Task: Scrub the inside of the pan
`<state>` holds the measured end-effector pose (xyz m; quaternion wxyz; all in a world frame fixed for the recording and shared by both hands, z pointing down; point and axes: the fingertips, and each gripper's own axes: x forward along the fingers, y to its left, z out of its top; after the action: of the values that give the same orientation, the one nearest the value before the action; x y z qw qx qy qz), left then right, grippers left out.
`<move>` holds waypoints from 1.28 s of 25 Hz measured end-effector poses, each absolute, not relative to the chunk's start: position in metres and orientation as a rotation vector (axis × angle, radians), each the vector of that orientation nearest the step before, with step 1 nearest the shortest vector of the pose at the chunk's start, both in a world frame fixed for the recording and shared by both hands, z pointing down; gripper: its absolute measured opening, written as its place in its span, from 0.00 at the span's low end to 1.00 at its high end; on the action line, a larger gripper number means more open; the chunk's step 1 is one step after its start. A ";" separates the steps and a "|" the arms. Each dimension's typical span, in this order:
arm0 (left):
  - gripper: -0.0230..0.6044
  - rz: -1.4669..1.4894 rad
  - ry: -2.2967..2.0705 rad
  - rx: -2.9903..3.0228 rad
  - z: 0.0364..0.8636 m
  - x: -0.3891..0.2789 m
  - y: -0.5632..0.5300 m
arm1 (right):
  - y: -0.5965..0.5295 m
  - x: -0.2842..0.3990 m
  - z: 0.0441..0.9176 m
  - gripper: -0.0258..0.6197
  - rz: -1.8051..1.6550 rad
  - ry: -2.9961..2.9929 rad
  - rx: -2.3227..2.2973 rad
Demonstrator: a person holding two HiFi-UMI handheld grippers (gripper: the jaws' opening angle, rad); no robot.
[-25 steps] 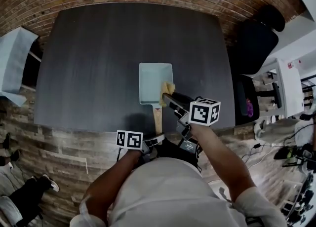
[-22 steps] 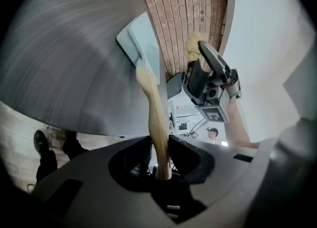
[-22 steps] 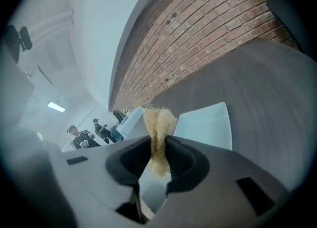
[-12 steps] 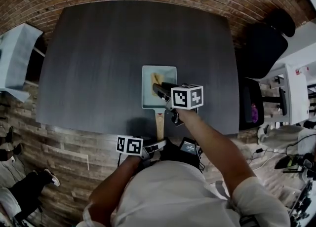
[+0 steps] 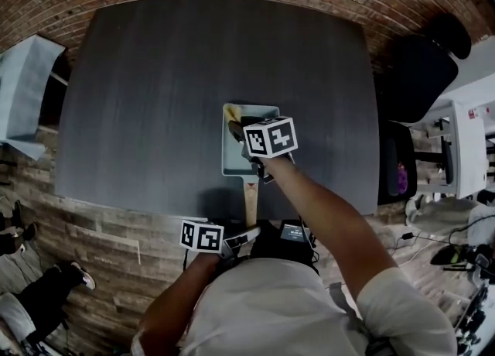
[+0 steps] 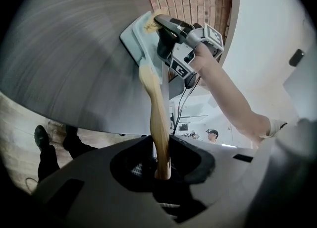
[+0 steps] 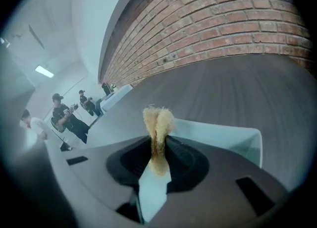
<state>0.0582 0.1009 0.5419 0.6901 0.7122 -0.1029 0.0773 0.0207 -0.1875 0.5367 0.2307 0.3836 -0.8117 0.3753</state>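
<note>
While clamping handle (image 6: 153, 108) in left gripper (image 6: 161, 172), held sponge (image 7: 158, 120), clenched in right gripper (image 7: 157, 157), inside pan (image 5: 232, 153) at far corner; judged scrubbing unfinished.

— What are we working on here?
— We have a wide, dark grey counter (image 5: 155, 99) with a fine streaked grain running along it.
— And what do we see lying on it?
— A pale blue-grey square pan (image 5: 234, 157), flat on the counter close to the near edge, a little right of the middle. Its wooden handle (image 5: 249, 196) sticks out past that edge toward us.
</note>
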 end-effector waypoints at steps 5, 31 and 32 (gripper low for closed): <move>0.20 0.176 -0.236 1.579 0.542 0.056 0.102 | -0.199 0.016 0.550 0.18 0.913 -2.206 1.013; 0.19 0.064 -0.364 1.538 0.542 0.040 0.089 | -0.209 0.086 0.555 0.16 0.458 -1.954 0.983; 0.19 0.062 -0.365 1.537 0.542 0.040 0.090 | -0.208 0.088 0.554 0.16 0.446 -1.946 0.974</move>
<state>0.0398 0.0895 0.5419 0.7035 0.6909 -0.1641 0.0280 0.0880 -0.2079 0.5545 0.4441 0.3929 -0.7849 0.1799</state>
